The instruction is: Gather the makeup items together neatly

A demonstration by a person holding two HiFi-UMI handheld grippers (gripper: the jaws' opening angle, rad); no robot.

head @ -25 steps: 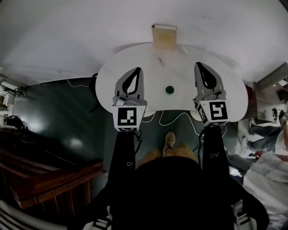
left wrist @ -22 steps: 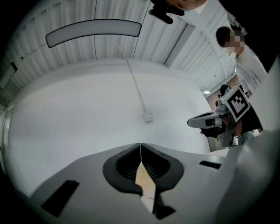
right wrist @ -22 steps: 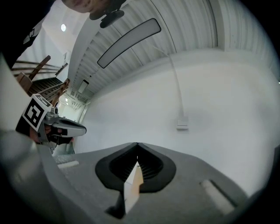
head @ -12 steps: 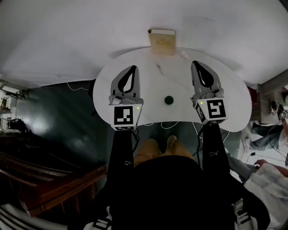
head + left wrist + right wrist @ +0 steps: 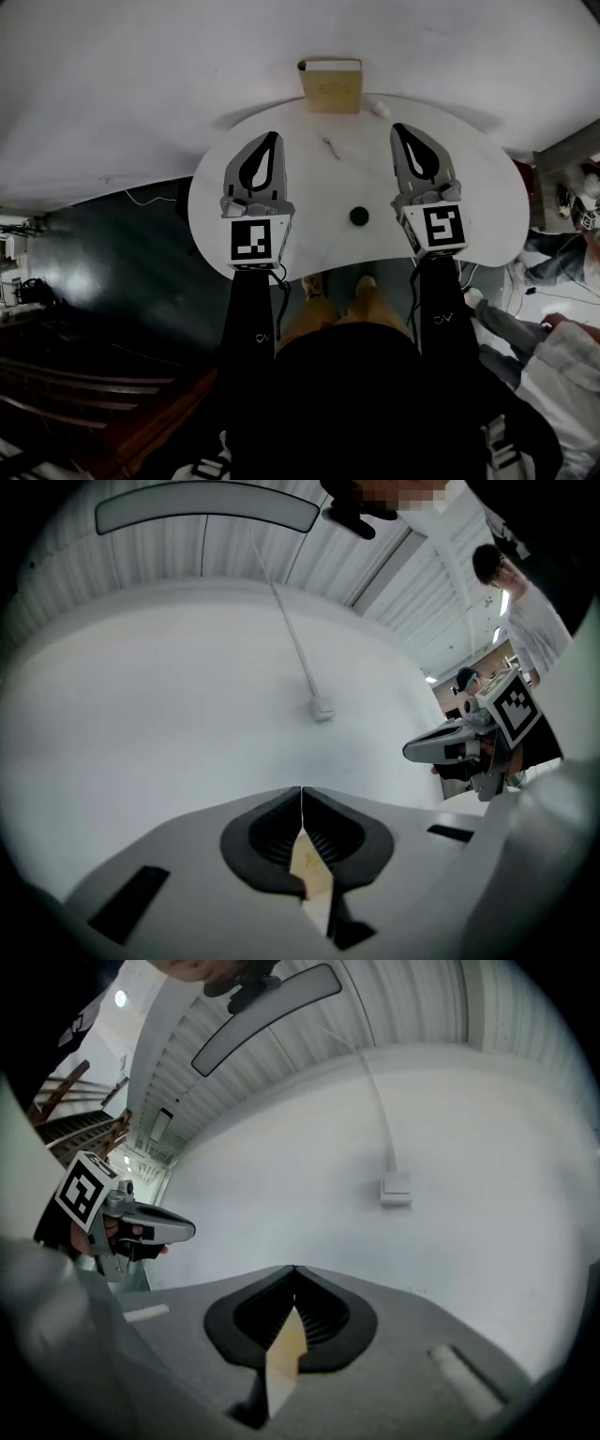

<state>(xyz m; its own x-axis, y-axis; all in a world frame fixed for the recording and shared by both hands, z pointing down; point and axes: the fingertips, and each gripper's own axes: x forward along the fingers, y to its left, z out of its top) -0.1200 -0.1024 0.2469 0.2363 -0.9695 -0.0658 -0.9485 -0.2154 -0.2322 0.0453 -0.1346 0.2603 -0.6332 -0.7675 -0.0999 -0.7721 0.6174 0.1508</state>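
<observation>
Head view looks steeply down on the table [image 5: 487,216]; both gripper views face the wall [image 5: 169,686] (sharing its cable [image 5: 291,639]).

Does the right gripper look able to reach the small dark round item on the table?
Probably yes: the round item lies uncovered left of the right gripper, though its jaws are shut.

Smooth white table [image 5: 314,202], matt tan box [image 5: 330,86]

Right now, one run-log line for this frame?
left gripper: shut, empty | right gripper: shut, empty | table: tan box at far edge, dark round item near front | status: nothing gathered yet
</observation>
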